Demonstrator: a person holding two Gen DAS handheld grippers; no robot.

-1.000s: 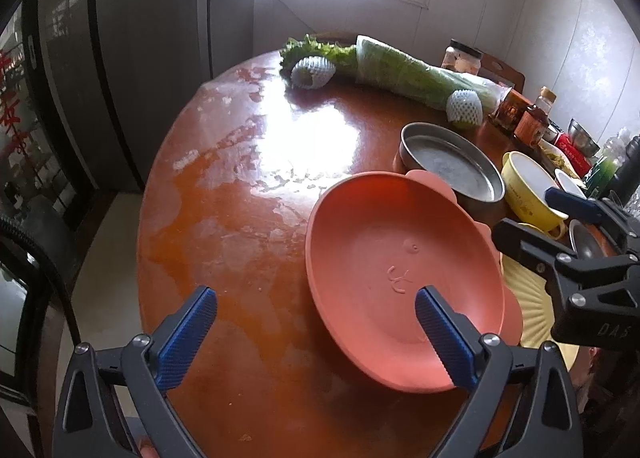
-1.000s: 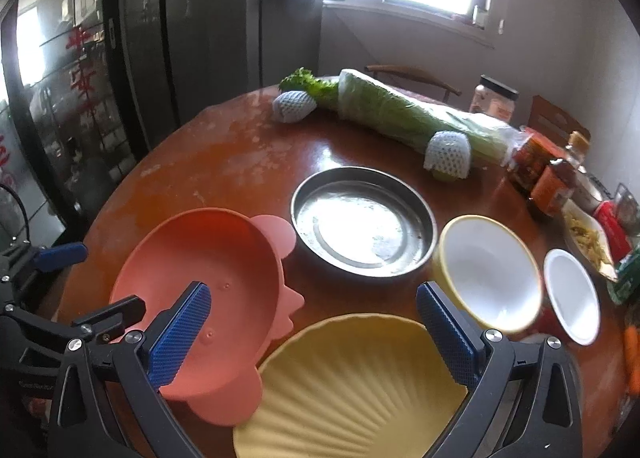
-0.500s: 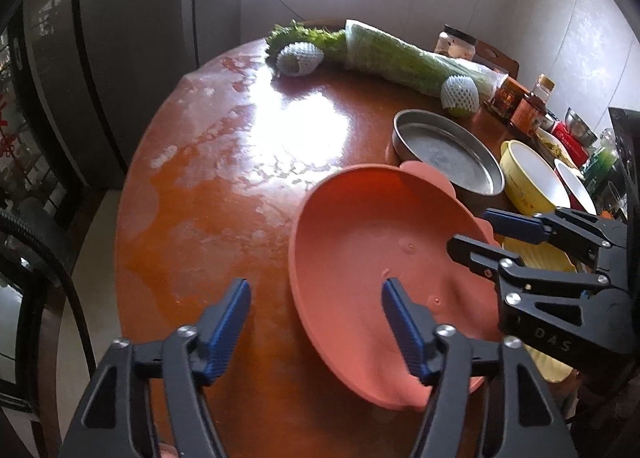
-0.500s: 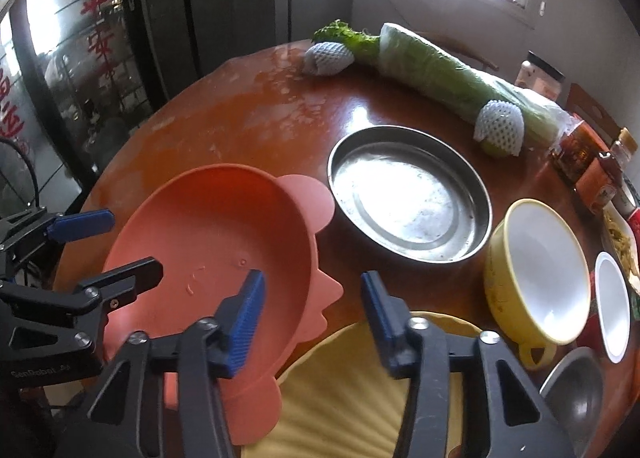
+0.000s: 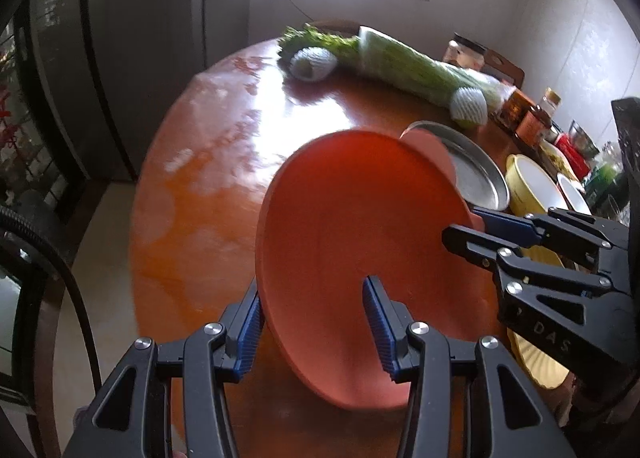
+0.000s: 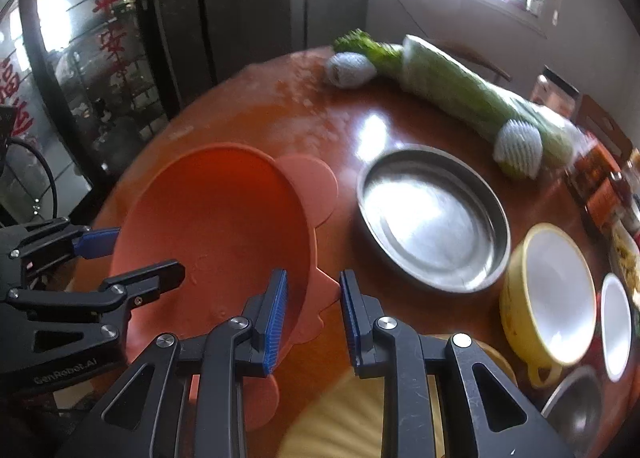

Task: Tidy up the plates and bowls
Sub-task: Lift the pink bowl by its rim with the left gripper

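An orange plate with round ears [image 5: 352, 234] is tilted up off the round wooden table [image 5: 208, 186]. My left gripper [image 5: 312, 322] is shut on its near-left rim. My right gripper [image 6: 312, 318] is shut on its right rim, also seen in the left wrist view [image 5: 480, 226]. The plate also shows in the right wrist view [image 6: 216, 226]. A steel pan [image 6: 432, 218], a yellow bowl [image 6: 552, 294], a small white bowl [image 6: 616, 330] and a yellow shell-shaped plate [image 6: 352, 418] lie to the right.
A long cabbage [image 6: 472, 94] and two net-wrapped fruits [image 6: 348, 68] lie at the table's far side. Jars and bottles [image 6: 600, 186] stand at the far right. A small steel bowl [image 6: 576, 410] sits near the right front. A dark fridge [image 5: 120, 38] stands left.
Both grippers have closed from wide open onto the orange plate's opposite rims, and the plate has tilted up off the table.
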